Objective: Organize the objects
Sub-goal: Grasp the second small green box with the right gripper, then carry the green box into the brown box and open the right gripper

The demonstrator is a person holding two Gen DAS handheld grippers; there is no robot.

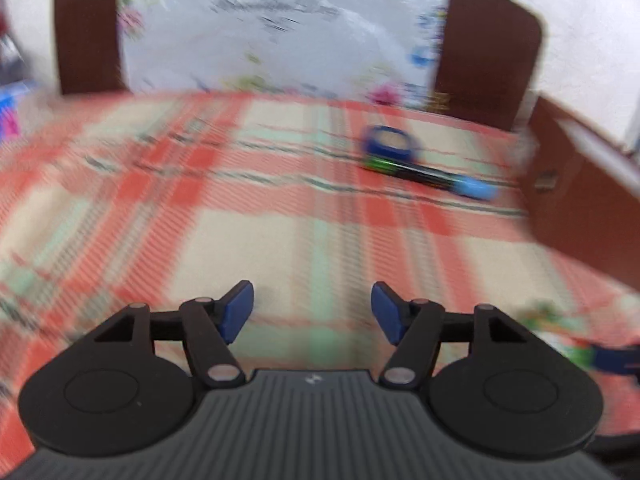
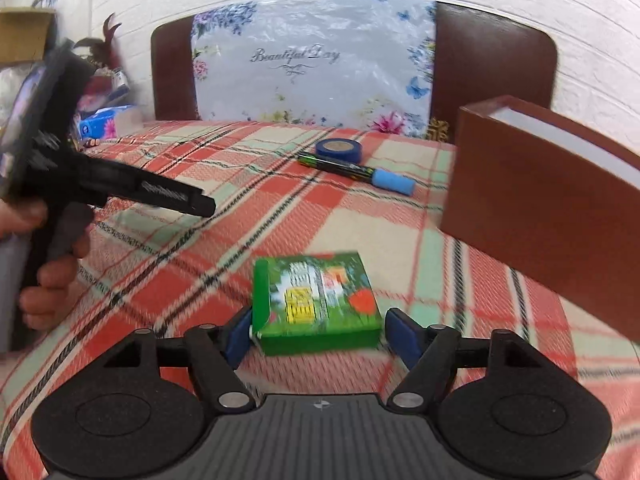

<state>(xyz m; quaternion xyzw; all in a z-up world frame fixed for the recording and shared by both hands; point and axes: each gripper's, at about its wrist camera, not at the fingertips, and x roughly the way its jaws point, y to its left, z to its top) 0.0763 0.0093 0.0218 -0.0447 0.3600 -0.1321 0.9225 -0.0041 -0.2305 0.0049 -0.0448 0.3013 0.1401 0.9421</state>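
A green printed box (image 2: 316, 300) lies on the plaid cloth (image 2: 180, 272) between the fingers of my right gripper (image 2: 316, 336). The left pad (image 2: 240, 336) is against the box's side, while a thin gap shows at the right pad (image 2: 400, 336). In the blurred left wrist view my left gripper (image 1: 312, 312) stands open over bare cloth (image 1: 280, 232) with nothing between its fingers. The green box (image 1: 560, 332) shows at that view's lower right. Farther back lie a blue tape roll (image 2: 339, 149) (image 1: 390, 142) and a black marker with a light blue cap (image 2: 356, 171) (image 1: 432, 176).
A brown box with a white inside (image 2: 540, 220) (image 1: 580, 200) stands at the right. A hand (image 2: 44, 280) holds the left gripper (image 2: 200, 204) at the left. A brown headboard (image 2: 492, 60) with a floral wrapped panel (image 2: 312, 64) closes the back. Clutter (image 2: 100, 120) sits at the far left.
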